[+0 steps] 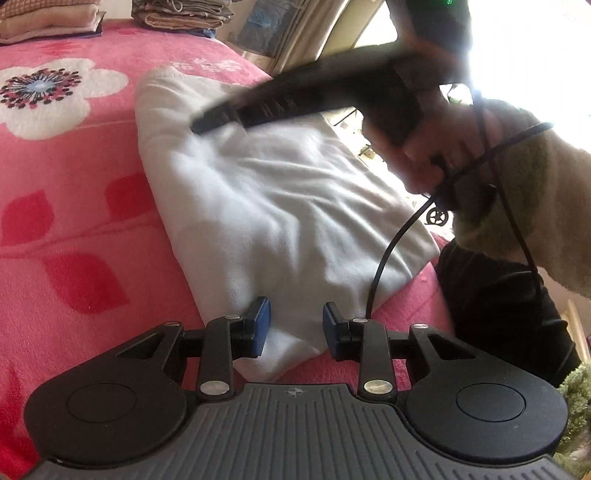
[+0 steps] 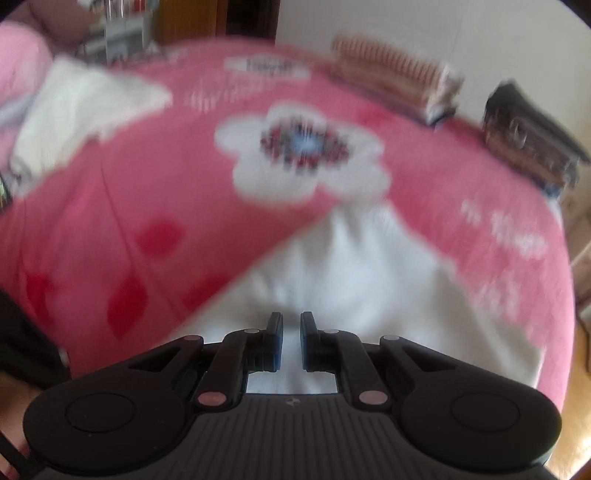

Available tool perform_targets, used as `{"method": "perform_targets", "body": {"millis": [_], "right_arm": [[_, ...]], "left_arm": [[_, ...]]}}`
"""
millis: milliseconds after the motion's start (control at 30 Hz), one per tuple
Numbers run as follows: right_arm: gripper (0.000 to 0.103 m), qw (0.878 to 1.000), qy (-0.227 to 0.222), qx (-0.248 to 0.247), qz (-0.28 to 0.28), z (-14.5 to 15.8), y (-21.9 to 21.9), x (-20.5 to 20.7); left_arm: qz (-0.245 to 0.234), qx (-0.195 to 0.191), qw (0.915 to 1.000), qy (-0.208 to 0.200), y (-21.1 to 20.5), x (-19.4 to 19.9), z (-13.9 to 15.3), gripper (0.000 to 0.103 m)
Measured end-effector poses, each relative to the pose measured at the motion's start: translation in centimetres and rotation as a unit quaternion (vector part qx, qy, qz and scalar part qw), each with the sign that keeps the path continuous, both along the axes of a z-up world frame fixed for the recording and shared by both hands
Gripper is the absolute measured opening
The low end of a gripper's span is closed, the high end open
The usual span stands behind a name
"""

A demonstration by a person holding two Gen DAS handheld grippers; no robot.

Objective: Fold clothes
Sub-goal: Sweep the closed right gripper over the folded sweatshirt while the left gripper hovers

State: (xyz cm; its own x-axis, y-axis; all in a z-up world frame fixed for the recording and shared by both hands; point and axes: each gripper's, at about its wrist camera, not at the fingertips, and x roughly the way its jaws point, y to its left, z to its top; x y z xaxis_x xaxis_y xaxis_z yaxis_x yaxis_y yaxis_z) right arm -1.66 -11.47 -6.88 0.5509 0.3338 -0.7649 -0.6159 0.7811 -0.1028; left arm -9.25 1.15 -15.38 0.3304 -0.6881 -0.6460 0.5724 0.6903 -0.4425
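Observation:
A white fleece garment (image 1: 266, 206) lies folded in a long rectangle on the pink flowered blanket (image 1: 66, 221). My left gripper (image 1: 296, 325) is open just above the garment's near corner, holding nothing. My right gripper shows blurred in the left wrist view (image 1: 280, 107), held above the garment's far end. In the right wrist view the right gripper (image 2: 291, 341) has its jaws nearly closed with a narrow gap and nothing between them, above the white garment (image 2: 351, 273). That view is motion-blurred.
Folded clothes stacks (image 1: 48, 18) sit at the blanket's far edge; they also show in the right wrist view (image 2: 395, 81), beside a dark stack (image 2: 532, 140). Another white cloth (image 2: 81, 107) lies at far left. A black cable (image 1: 391, 254) hangs over the garment's right edge.

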Motion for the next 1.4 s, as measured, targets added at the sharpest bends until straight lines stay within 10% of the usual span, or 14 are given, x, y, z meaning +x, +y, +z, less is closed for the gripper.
{"method": "perform_targets", "body": {"millis": [167, 1033, 1200, 1400], "right_arm": [[0.009, 1.000, 0.008, -0.013, -0.020, -4.4, 0.1, 2.4], [0.011, 0.981, 0.049, 0.109, -0.151, -2.9, -0.5, 10.3], [0.013, 0.977, 0.103, 0.181, -0.041, 0.9, -2.4, 5.9], [0.012, 0.993, 0.106, 0.029, 0.034, -3.4, -0.6, -0.5]], "left_arm": [[0.002, 0.002, 1.0000, -0.001, 0.0, 0.2, 0.0, 0.031], [0.000, 0.001, 1.0000, 0.000, 0.2, -0.5, 0.1, 0.031], [-0.001, 0.002, 1.0000, -0.003, 0.4, -0.6, 0.1, 0.032], [0.005, 0.012, 0.9999, -0.009, 0.4, -0.7, 0.5, 0.032]]}}
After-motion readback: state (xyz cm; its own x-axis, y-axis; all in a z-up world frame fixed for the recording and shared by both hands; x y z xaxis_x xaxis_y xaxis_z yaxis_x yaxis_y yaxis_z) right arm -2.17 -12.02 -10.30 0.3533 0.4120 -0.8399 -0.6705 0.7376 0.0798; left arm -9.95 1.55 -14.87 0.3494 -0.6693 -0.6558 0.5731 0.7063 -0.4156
